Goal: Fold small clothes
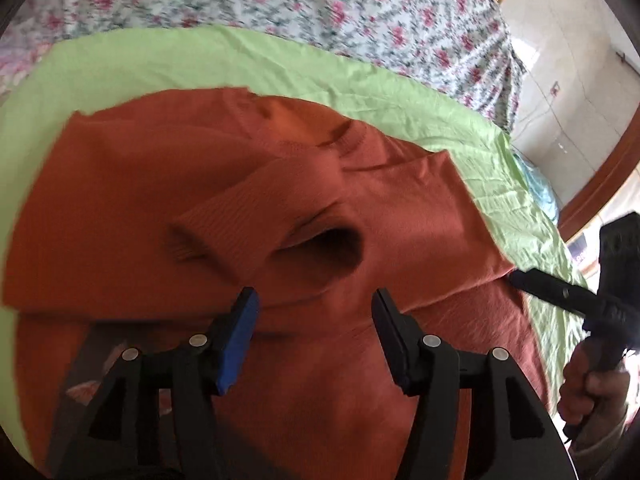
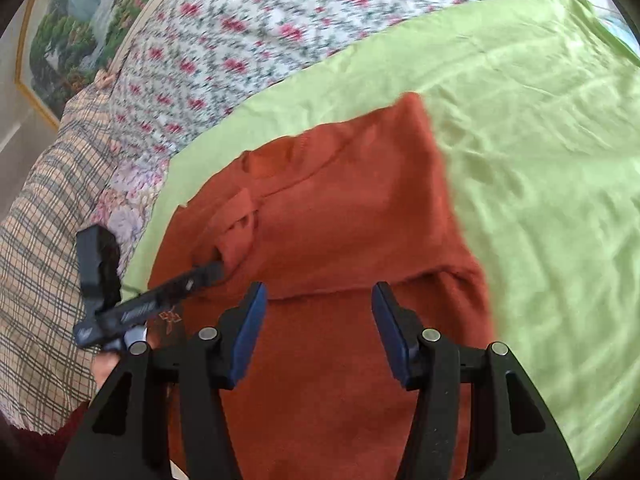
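Only a rust sweater [image 1: 168,184] on green sheet [image 1: 132,64], uncontained.

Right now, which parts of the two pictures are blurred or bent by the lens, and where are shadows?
Left wrist view: the floral bedspread is motion-blurred, the green sheet curves from fisheye distortion, and a dark shadow sits inside the sleeve cuff of the orange sweater. Right wrist view: the floral bedspread and the sweater's right edge are smeared; the framed painting bends near the rim.
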The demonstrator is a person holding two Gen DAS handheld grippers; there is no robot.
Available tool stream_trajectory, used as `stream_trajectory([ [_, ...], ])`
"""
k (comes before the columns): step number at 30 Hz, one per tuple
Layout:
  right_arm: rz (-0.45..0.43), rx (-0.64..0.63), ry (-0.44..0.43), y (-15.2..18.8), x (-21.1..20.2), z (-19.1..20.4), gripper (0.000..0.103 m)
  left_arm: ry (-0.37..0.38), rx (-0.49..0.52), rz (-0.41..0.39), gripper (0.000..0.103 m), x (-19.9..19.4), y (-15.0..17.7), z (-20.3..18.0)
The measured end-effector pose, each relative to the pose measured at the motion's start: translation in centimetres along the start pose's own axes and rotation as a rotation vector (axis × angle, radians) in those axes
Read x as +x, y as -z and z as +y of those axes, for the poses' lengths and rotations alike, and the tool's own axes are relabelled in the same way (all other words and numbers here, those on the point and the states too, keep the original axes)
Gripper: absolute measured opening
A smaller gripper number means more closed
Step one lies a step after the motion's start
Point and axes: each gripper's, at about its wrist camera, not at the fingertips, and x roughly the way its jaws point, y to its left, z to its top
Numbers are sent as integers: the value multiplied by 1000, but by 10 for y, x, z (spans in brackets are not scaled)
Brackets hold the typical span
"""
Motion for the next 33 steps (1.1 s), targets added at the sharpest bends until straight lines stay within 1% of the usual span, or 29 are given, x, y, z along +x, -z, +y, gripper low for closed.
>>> stream_trajectory([
  [1,13,-17,-8,-2,9,9,57,-18,-10,-9,59,-9,2,8],
  [2,22,-31,-16,-2,15,16,57,-65,-35,-26,59,-21,7,24],
  [4,43,-81,-33,-3,32,36,57,-132,-76,-55,59,-40,13,51],
  [8,80,-197,-42,-3,65,78,57,-243,-152,-55,59,-53,18,100],
  [9,85,-234,-41,-1,72,87,57,-246,-167,-57,59,-55,18,109],
  [10,91,-290,-27,-1,81,100,57,-251,-179,-61,59,-56,19,117],
  [12,94,-381,16,-1,95,117,57,-306,-173,-58,59,-54,18,125],
  [13,95,-441,55,-1,105,127,57,-332,-167,-55,59,-52,19,127],
  [14,96,-483,84,0,111,132,57,-342,-169,-54,59,-50,20,131],
  [16,104,-584,167,1,129,144,55,-339,-182,-47,59,-42,19,133],
  [17,110,-620,197,2,138,146,52,-353,-187,-43,59,-38,20,136],
  [18,111,-643,202,1,143,146,47,-361,-190,-44,59,-35,19,136],
  [19,117,-658,220,0,152,147,27,-366,-192,-47,59,-33,17,136],
  [20,122,-653,224,-3,155,145,10,-371,-195,-54,59,-34,15,136],
  [21,126,-627,220,-6,158,142,9,-371,-200,-57,59,-33,13,137],
  [22,118,-580,198,-12,156,137,8,-371,-211,-59,59,-33,12,140],
  [23,92,-496,147,-20,148,129,7,-369,-220,-60,59,-32,11,141],
  [25,45,-341,82,-32,133,110,7,-365,-226,-64,59,-32,12,143],
  [27,-8,-143,15,-39,112,77,6,-368,-221,-66,59,-32,12,142],
  [29,-27,21,-8,-35,97,42,8,-369,-222,-66,60,-31,11,142],
  [31,19,93,-2,-25,96,21,10,-358,-239,-73,60,-32,11,145],
  [32,47,109,17,-18,97,13,13,-351,-256,-82,60,-34,12,148],
  [33,53,109,24,-13,95,10,15,-348,-270,-89,60,-36,13,150],
])
